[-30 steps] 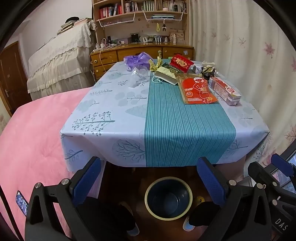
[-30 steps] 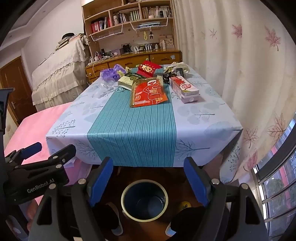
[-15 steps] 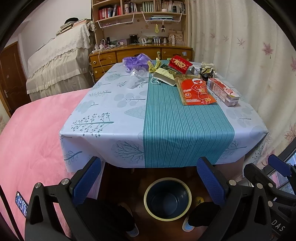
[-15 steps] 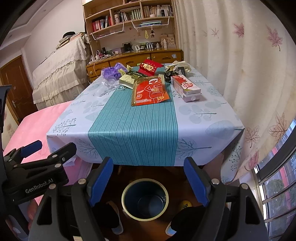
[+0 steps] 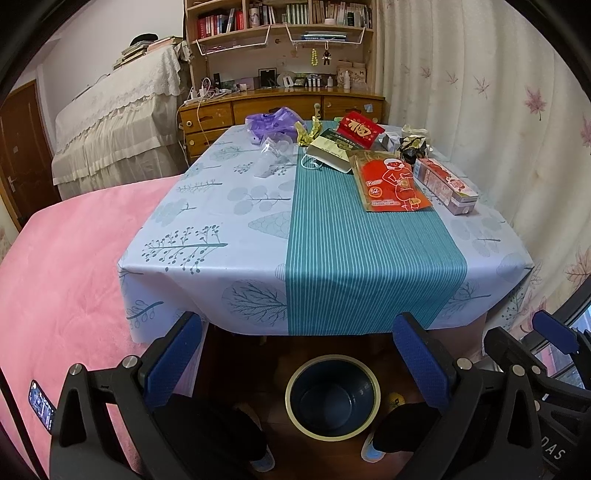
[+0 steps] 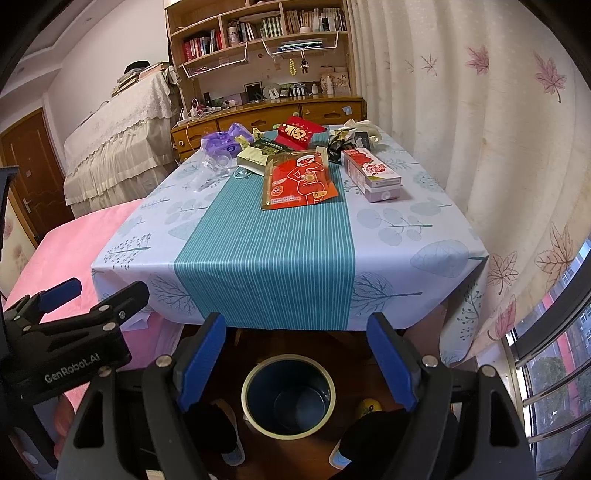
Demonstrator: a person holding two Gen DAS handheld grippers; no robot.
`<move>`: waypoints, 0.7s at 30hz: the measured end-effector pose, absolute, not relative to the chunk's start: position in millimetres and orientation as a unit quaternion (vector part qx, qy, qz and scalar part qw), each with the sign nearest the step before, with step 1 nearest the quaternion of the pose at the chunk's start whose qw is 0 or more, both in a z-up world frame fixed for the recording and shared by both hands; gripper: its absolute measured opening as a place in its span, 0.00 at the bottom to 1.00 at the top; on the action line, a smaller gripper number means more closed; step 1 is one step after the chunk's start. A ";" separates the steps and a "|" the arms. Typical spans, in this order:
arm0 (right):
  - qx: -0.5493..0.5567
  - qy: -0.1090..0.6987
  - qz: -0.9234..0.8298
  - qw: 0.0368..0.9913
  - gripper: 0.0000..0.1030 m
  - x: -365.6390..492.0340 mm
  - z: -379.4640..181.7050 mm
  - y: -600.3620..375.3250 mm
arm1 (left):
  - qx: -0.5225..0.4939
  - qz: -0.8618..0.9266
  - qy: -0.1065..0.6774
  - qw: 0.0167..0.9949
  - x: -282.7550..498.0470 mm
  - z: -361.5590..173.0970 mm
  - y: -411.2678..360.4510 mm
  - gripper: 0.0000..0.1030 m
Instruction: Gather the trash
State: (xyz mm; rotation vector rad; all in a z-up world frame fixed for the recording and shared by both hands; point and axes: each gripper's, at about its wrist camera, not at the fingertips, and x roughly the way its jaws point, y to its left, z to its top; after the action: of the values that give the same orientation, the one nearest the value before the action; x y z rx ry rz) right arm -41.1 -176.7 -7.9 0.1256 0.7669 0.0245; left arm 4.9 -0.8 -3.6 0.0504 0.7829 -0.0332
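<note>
Left gripper (image 5: 297, 354): jaws spread wide, empty, pointing toward 12 o'clock.
Right gripper (image 6: 295, 354): jaws wide apart, empty, level alongside.

I am in a lived-in bedroom of a home. A bed with a pink blanket (image 5: 66, 266) lies to my left, beside the counter (image 5: 207, 236) under its leaf-printed cloth. Against the far wall stands a wooden dresser (image 5: 273, 110) with drawers, and above it a bookshelf (image 5: 273, 18) packed with books and small ornaments. Floral curtains (image 6: 461, 122) hang along the right, by a barred window (image 6: 554, 354). A lace-covered piece of furniture (image 5: 118, 129) stands near a brown door (image 5: 22, 147).
</note>
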 end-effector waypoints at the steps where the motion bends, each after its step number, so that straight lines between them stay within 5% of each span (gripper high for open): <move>1: 0.061 0.374 0.012 0.925 0.77 -41.0 -7.7 -176.7 | 0.025 -0.016 0.381 0.924 4.7 -3.6 -1.4 0.99; 21: 0.062 0.374 0.014 0.925 0.77 -39.4 -5.8 -176.8 | 0.022 -0.018 0.382 0.924 5.4 -1.0 -4.1 0.99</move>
State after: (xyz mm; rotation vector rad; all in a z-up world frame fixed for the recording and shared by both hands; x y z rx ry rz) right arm -39.4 -176.8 -5.8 0.1263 0.7673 0.0281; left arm 5.4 -4.1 -1.0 0.0453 0.7841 -0.0367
